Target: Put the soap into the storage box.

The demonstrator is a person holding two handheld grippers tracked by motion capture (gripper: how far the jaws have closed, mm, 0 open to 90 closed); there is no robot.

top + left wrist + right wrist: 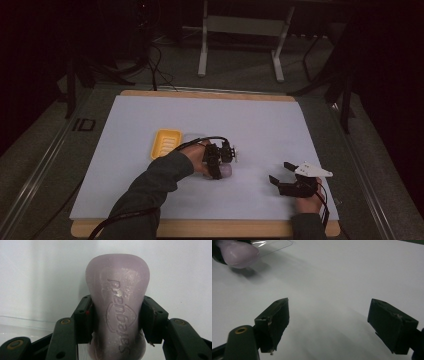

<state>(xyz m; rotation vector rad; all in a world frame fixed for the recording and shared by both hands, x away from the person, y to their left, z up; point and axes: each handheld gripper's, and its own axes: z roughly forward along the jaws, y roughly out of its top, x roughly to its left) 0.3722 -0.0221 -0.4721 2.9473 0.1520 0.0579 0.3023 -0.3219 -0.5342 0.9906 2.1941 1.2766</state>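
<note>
A dim room surrounds a white sheet [210, 120] laid over a wooden table [210, 229], with the metal legs of a stand [202, 50] on the floor toward twelve o'clock.

Near the sheet's centre, a little toward six o'clock, sits the pale lilac bar of soap [117, 305], its embossed lettering facing the left gripper view's camera. The left gripper [220, 161] is clenched on it: both black pads press the bar's narrow waist from either side, and the rounded end juts out beyond the jaws. Whether the bar is resting on the sheet or just clear of it cannot be told.

A clear plastic edge [25, 320] lies just beside the bar, at about eight o'clock in the left gripper view. The yellow soap dish [165, 143] sits near the gripper, toward ten o'clock on the table. The right gripper [286, 176] rests at about four o'clock, well apart from the soap, jaws spread wide with nothing between them.

The likely trouble is slip. Soap is smooth and waxy, and the pads hold a curved, tapering waist, so a firmer squeeze could squirt the bar forward out of the jaws, while a looser one could let it twist or drop. Hard pressure might also dent it. A careless swing toward the dish could knock the dish or snag the clear plastic.
</note>
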